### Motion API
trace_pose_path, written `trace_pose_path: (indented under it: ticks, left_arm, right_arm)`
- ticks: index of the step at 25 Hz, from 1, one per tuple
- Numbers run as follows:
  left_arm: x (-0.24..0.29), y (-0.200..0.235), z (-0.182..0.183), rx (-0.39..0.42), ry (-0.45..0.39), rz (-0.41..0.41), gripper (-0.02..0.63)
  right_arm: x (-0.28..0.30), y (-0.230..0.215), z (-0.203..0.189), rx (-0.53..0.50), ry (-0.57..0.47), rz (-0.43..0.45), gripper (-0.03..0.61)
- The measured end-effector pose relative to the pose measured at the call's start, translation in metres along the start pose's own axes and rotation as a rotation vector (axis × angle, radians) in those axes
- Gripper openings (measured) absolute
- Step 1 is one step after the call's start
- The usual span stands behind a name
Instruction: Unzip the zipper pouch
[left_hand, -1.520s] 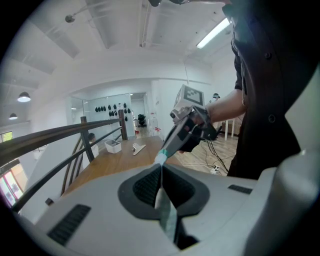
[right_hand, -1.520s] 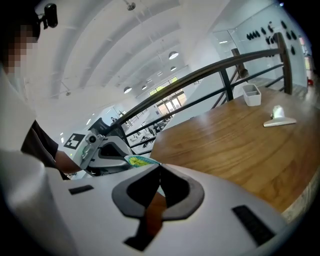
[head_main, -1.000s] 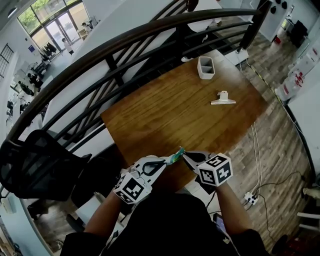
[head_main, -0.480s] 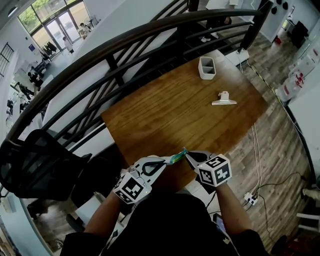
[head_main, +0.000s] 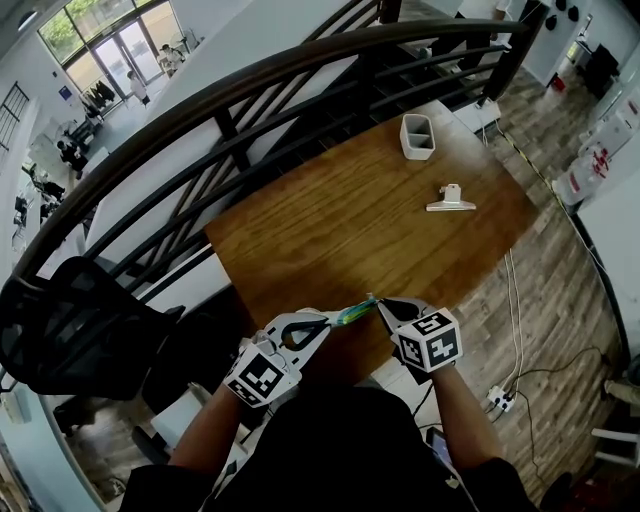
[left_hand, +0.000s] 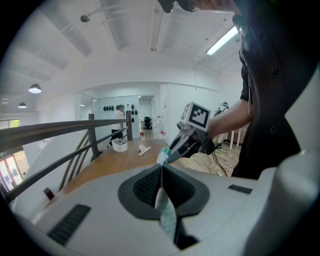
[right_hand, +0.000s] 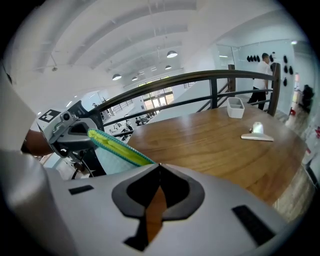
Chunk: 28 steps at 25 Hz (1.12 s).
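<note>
Both grippers are pinched shut on one small zipper pouch (head_main: 354, 314), held taut in the air between them at the lower middle of the head view, just over the near edge of the wooden table (head_main: 340, 230). The left gripper (head_main: 322, 322) clamps the pale teal fabric at one end, and its own view shows the cloth squeezed flat between the closed pads. The right gripper (head_main: 381, 304) nips the other end, its jaws meeting right where the yellow-green zipper edge stops. Whether it has the slider or only the fabric is too small to tell.

Each gripper carries a cube of black-and-white square markers, the only printed patterns that can be made out.

Toward the upper right of the head view, well apart from the pouch, a white two-compartment container (head_main: 415, 136) stands near the far corner of the table. A pale spring clip (head_main: 450, 199) lies nearer the right edge. A dark curved railing (head_main: 250, 75) sweeps across the top of the picture, and a black mesh chair (head_main: 70, 335) sits at lower left.
</note>
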<state>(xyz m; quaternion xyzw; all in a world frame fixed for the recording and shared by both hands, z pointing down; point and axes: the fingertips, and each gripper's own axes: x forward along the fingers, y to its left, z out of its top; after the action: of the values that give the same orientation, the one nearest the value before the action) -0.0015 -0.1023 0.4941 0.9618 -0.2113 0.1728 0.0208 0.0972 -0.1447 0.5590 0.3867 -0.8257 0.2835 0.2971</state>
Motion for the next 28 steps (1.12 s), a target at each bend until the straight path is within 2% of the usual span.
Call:
trace_pose_path:
  ticks: [11,28]
  left_arm:
    - [-0.007,0.007,0.000,-0.015,-0.008,0.030,0.015]
    - [-0.012,0.015,-0.003,-0.051,-0.015,0.060,0.015]
  right_arm:
    - [-0.002,-0.009,0.002,-0.048,-0.007,-0.059,-0.001]
    - [-0.008,-0.027,0.007,-0.055,-0.031,-0.121,0.000]
